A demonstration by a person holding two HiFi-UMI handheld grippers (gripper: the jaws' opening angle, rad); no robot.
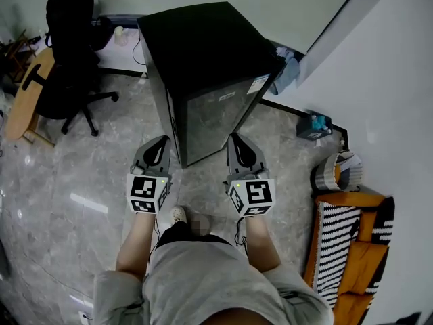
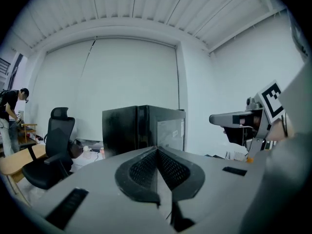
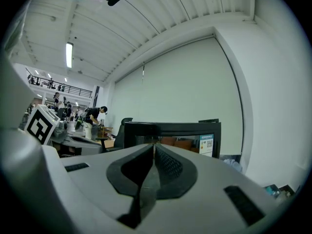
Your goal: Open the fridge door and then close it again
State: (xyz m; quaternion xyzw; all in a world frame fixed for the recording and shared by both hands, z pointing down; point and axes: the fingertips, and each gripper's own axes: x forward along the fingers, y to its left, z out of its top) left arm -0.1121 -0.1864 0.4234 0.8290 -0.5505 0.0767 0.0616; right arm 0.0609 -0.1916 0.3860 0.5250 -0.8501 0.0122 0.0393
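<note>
A small black fridge stands on the floor in front of me, its glossy door shut and facing me. It also shows ahead in the left gripper view as the fridge and in the right gripper view as the fridge. My left gripper hangs just left of the door's lower corner, jaws shut with nothing between them. My right gripper hovers at the door's right edge, also shut and empty. Neither touches the fridge.
A black office chair and a wooden table stand to the left. At right are an orange striped sofa, a basket and a small box. A person stands far left by a desk.
</note>
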